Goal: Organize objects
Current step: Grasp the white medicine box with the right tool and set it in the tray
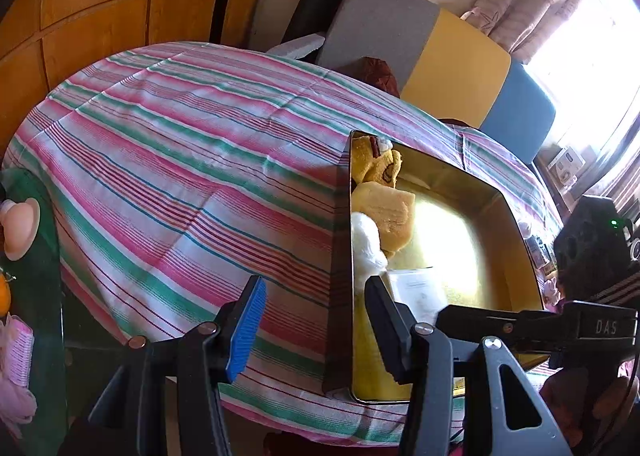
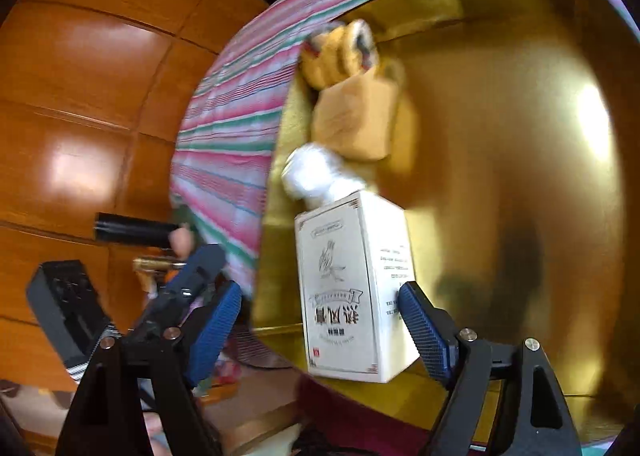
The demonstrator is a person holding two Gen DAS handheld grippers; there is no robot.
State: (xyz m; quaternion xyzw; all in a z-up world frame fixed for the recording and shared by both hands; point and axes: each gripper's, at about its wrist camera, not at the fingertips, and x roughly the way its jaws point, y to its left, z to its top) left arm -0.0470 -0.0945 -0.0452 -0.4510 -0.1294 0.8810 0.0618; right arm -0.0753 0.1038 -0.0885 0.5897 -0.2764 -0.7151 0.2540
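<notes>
Gold-lined tray (image 2: 500, 136) on striped cloth (image 1: 180, 136) is seen holding a white carton (image 2: 352, 288) printed with Chinese characters; "DAS" is read on the right gripper (image 2: 320, 332), spread wide, carton unpressed; left gripper (image 1: 316, 320) is held open, empty

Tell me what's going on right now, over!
Right gripper open around white box, pads not pressing. Box inside gold tin, beside plush toys. Left gripper open astride the tin's wall. Nothing in the way.

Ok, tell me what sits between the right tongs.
The white carton stands in the gold tin, between the right tongs, their pads off it; the right wrist view shows this.
</notes>
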